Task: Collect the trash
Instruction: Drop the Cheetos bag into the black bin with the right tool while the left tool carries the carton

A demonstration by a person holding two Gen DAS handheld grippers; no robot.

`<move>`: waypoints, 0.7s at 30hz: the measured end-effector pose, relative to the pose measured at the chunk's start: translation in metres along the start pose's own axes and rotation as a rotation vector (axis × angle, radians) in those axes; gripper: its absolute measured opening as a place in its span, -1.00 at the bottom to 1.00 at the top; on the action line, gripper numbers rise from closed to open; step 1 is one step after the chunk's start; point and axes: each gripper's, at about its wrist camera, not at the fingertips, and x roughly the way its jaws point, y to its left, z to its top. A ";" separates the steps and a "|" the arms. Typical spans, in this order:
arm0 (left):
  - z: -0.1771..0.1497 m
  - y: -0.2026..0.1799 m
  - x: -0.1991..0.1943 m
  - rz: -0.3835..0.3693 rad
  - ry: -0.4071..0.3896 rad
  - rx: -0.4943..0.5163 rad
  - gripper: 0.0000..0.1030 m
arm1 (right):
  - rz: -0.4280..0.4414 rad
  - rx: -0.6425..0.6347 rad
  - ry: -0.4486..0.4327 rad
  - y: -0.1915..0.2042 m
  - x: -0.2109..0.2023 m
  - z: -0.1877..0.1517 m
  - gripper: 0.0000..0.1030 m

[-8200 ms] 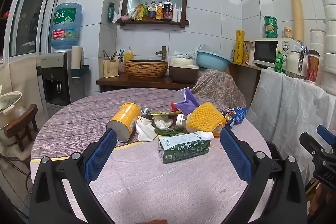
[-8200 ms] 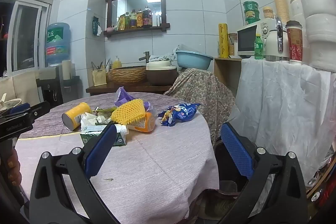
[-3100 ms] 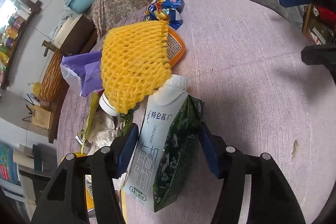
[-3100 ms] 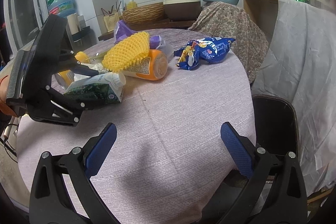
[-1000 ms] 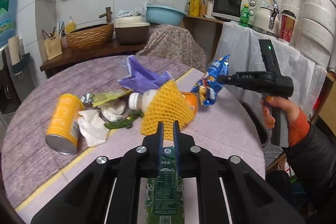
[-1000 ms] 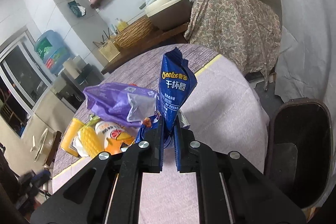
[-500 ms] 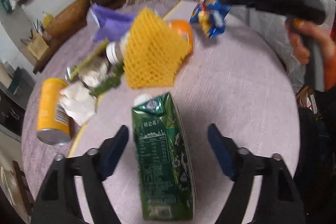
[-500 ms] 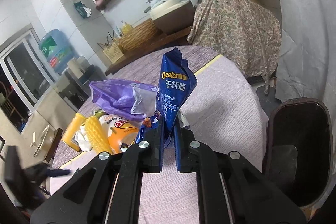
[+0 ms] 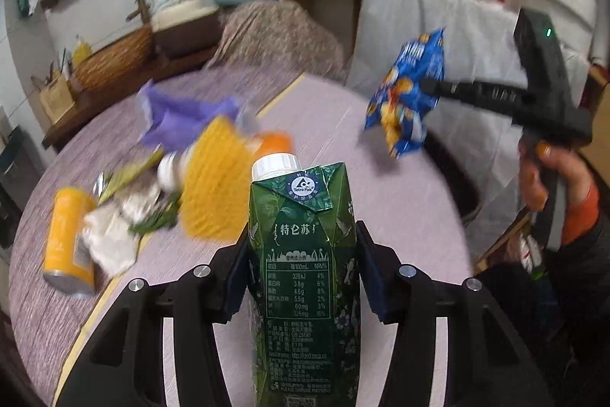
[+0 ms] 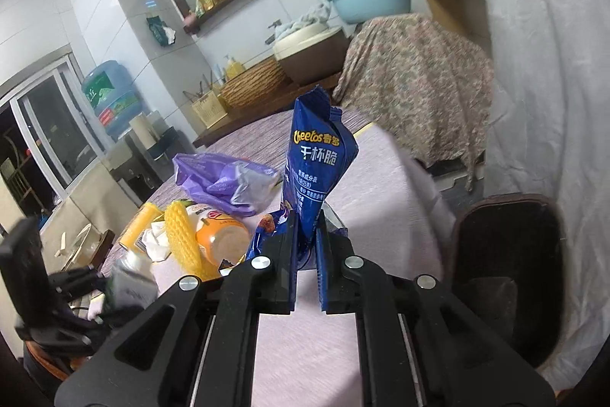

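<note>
A green milk carton (image 9: 303,254) with a white cap stands between the blue pads of my left gripper (image 9: 303,239). The jaws are closing and both pads lie against the carton's sides. My right gripper (image 10: 306,220) is shut on the lower end of a blue Cheetos bag (image 10: 316,155), which sticks up above the table. In the left wrist view the same bag (image 9: 408,94) hangs in the air at the right, held by the right gripper (image 9: 431,86) in a person's hand. A dark trash bin (image 10: 507,254) stands open beside the table at the right.
On the round table (image 9: 400,216) lie a yellow foam net (image 9: 213,178), a purple bag (image 9: 183,117), a yellow can (image 9: 68,235), an orange bottle (image 10: 221,235) and crumpled tissue (image 9: 110,235). A white cloth drapes the counter at the right (image 10: 553,82).
The left jaws let go of the carton, spread wide around it, then came in on its broad sides. The right gripper carried the blue bag sideways; the bin looms larger.
</note>
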 end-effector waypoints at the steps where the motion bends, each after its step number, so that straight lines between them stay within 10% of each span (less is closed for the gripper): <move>1: 0.008 -0.009 0.001 -0.018 -0.021 0.010 -0.03 | -0.016 -0.006 -0.008 -0.004 -0.007 0.001 -0.83; 11: 0.078 -0.104 0.036 -0.248 -0.114 0.061 -0.03 | -0.345 -0.063 -0.005 -0.078 -0.038 0.000 -0.83; 21: 0.108 -0.152 0.081 -0.291 -0.095 -0.012 -0.03 | -0.521 -0.040 0.236 -0.162 0.046 -0.062 -0.80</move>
